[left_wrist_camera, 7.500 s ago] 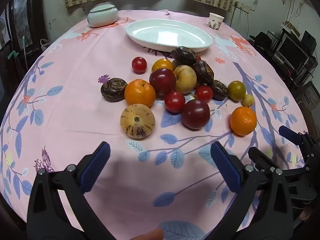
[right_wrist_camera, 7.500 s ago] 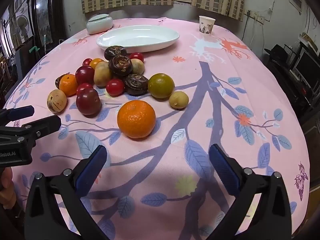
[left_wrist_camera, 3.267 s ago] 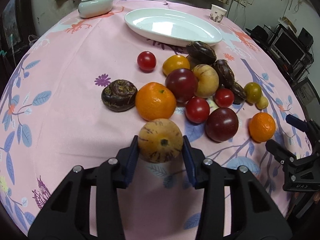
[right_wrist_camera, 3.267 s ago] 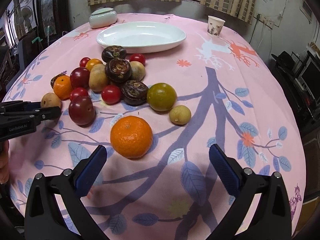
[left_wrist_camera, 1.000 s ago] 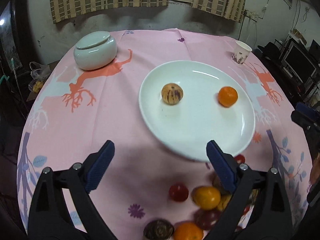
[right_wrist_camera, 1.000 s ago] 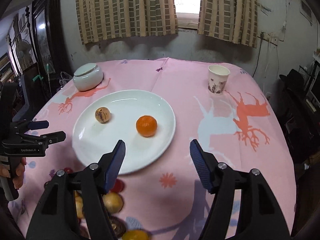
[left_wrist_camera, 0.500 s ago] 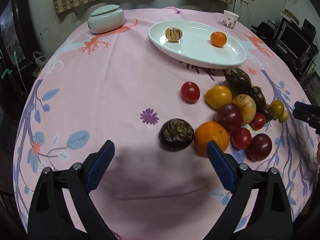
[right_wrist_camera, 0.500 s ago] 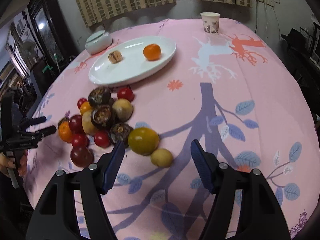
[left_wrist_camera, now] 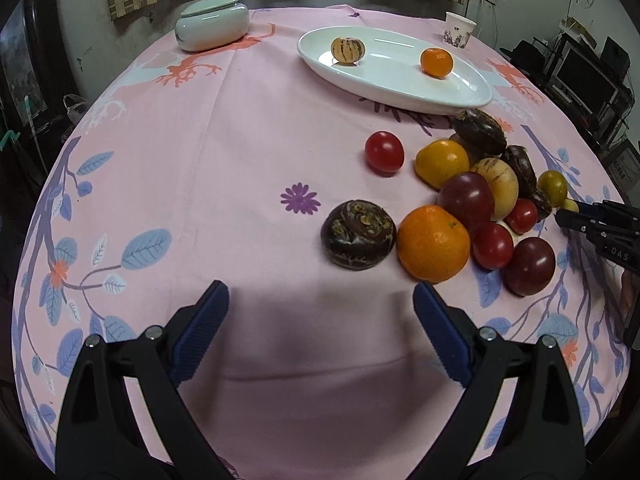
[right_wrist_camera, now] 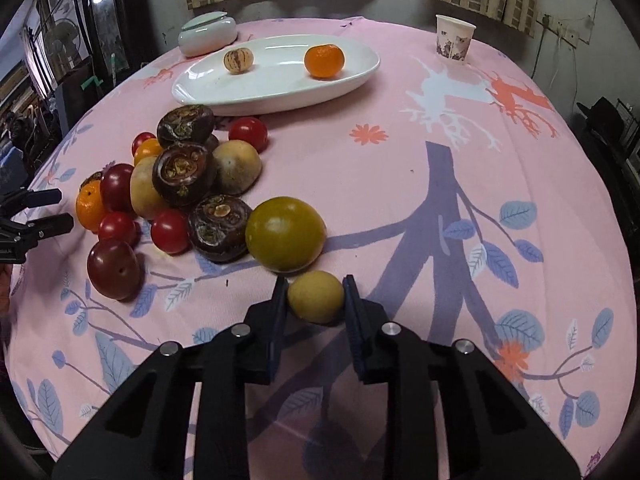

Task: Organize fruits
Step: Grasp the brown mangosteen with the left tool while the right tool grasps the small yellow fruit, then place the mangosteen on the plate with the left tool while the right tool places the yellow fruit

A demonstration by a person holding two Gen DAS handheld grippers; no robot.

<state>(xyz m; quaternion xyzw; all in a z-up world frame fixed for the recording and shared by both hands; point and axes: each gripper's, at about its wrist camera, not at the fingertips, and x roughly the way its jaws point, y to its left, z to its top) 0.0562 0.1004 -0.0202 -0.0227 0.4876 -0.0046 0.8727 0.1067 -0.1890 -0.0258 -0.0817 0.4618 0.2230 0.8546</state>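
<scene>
Yellow and small, a round lemon-like fruit point(right_wrist_camera: 316, 296) on the pink desk point(right_wrist_camera: 460, 184) is clamped in your right claw point(right_wrist_camera: 315, 303), your left claw point(left_wrist_camera: 320, 320) gapes empty before the pile; next, probably lift it to the white oval plate point(right_wrist_camera: 280, 84).

The tabletop point(right_wrist_camera: 400, 184) wears pink cloth printed with blue leaves and purple branches. A white plate point(right_wrist_camera: 280, 80) at upper centre holds an orange fruit point(right_wrist_camera: 324, 61) and a striped tan one point(right_wrist_camera: 238, 61).

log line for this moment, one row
right gripper: shut on yellow fruit | left gripper: open, empty | plate: striped fruit, orange | pile: on cloth
</scene>
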